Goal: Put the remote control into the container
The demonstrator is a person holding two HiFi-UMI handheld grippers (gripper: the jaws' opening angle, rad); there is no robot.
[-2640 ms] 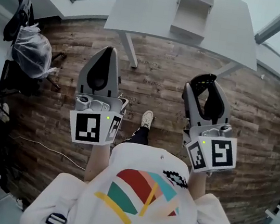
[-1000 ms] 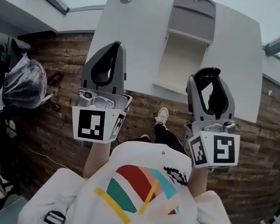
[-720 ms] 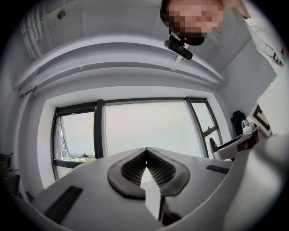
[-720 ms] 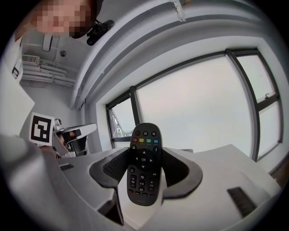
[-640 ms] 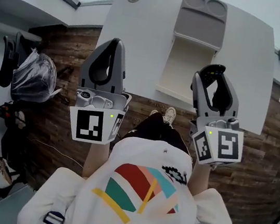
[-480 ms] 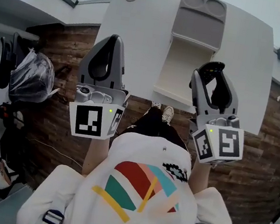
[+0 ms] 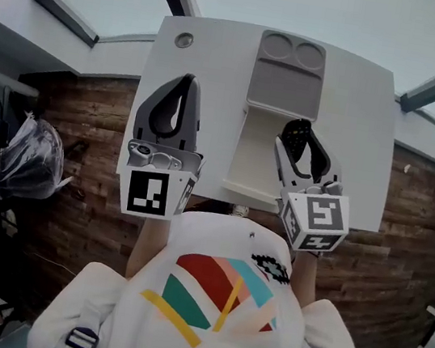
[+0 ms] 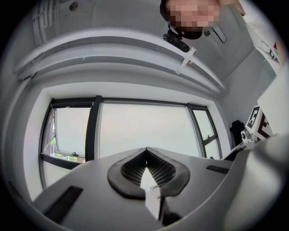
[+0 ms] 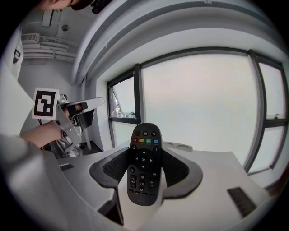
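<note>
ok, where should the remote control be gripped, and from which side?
Across its two long side edges, on the lower half, coming in from the bottom end with the buttons facing up. The remote control is long, slim and straight-sided, so the pads likely seat flat there. The right hand-held gripper holds it that way, with the top end protruding toward the container.

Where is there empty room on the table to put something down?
The table is bare right of the container, out to its edge, and at the far left around the round hole. The container's cream compartment looks empty. The near side is crowded: the left gripper hovers there, and the right gripper holding the remote.
</note>
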